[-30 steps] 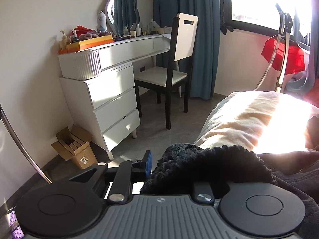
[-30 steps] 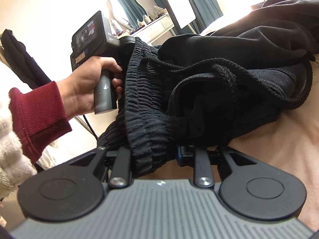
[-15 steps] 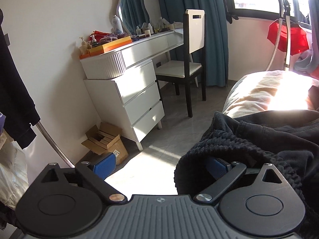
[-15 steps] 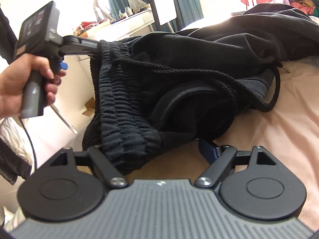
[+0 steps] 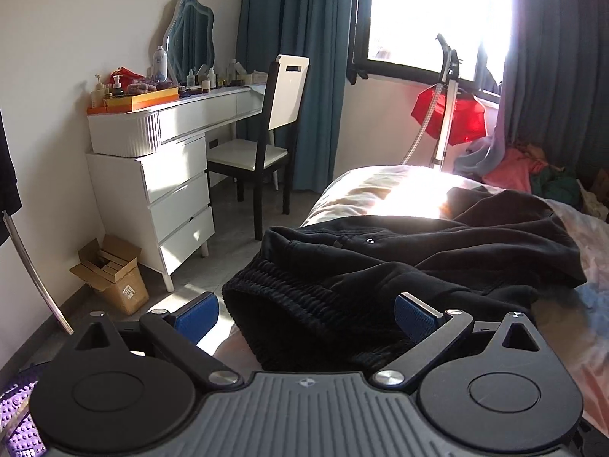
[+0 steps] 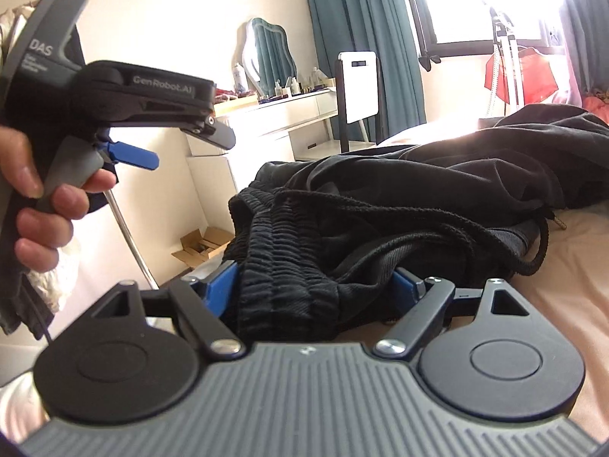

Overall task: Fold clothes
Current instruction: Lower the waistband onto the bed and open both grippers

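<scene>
Here both the left gripper (image 5: 306,310) and right gripper (image 6: 318,285) gape, released, around the black trousers (image 6: 380,221); the unheld waistband could slump off the bed (image 6: 563,266) edge

Flooding in hard through the window (image 5: 430,11) at upper right and blowing it out to pure white, with the same glare burning away the bed sheet (image 5: 415,186) in a washed-out patch. Throwing sunlit bars across the white drawers (image 5: 179,205) and floor while leaving the black trousers (image 5: 380,274) nearly without detail. Bending walls and curtains toward the dark corners of both fisheye views, and blurring slightly on the hand (image 6: 42,190) and near gripper body at left in the right wrist view.
</scene>
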A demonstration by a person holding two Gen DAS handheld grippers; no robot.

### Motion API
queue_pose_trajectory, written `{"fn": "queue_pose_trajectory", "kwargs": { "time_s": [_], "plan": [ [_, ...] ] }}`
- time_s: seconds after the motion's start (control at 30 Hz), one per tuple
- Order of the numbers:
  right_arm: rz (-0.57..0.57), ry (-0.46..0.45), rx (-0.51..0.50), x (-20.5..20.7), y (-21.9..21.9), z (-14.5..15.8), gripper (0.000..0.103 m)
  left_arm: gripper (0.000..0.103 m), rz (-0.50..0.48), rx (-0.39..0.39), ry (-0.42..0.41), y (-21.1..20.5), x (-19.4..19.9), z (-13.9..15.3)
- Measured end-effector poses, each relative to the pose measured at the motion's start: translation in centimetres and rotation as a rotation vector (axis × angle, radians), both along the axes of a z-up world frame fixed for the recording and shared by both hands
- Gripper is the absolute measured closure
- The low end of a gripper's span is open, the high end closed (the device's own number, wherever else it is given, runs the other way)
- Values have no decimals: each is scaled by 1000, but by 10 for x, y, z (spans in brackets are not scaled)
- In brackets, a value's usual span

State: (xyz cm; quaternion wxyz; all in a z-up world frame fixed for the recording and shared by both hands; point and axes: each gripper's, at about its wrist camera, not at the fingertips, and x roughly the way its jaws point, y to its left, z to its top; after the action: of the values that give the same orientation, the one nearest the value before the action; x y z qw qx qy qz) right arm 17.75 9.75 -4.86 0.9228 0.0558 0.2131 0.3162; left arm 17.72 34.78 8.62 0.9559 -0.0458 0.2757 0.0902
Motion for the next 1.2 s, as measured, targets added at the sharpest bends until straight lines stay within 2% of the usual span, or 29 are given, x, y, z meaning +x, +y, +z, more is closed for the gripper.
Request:
{"fn": "queue_pose_trajectory", "kwargs": {
  "time_s": [0.13,0.27,0.57,0.73,0.87,1.03,1.2],
  "plan": [
    [3,-6,41,-21,-37,17,21,3,-41,-15,-86,-37,-15,14],
    [-20,-50,26,-33,-87,44,21,3,-80,-60,-154,-85,-27,16],
    [-215,-50,71,-72,-228,99,21,3,-232,-38,-207,-214,-53,7],
    [-289,-87,115,-98,-269,93,20,3,-312,-19,-227,-282,-74,-3],
    [-332,-85,142,-106,-288,85,20,2,-341,6,-243,-315,-89,-16],
    [-366,-94,189,-108,-304,86,20,1,-351,24,-204,-333,-91,-31],
    [-388,-64,235,-101,-317,81,20,1,-350,45,-204,-342,-78,-31]
  ]
}}
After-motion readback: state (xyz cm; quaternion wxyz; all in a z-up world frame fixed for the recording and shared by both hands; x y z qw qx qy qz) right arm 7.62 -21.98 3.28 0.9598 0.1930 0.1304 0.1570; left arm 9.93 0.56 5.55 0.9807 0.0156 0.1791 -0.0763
